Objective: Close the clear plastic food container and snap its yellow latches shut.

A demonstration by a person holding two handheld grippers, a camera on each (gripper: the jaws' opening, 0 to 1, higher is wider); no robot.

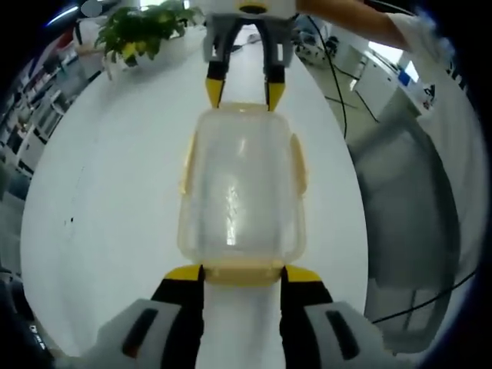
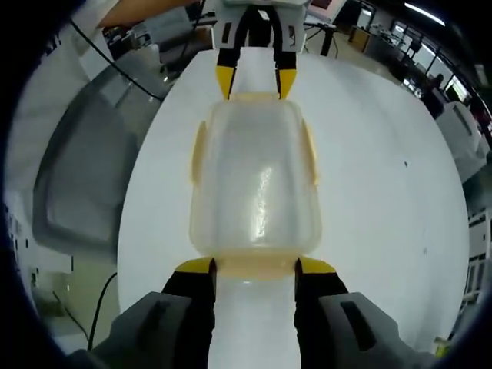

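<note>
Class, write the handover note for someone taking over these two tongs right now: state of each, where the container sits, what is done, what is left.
Left tongs: open, jaws at either side of the near end latch.
Right tongs: open, same stance at the opposite end.
The clear container sits on the white table, lid on, between the two tongs.
Side latches lie against the walls; whether snapped cannot be told.
Left: press down both end latches, then check the side ones.

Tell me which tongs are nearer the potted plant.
Right. The right tongs sit at the container's far end, beside the plant; the left tongs flank its near end.
</note>
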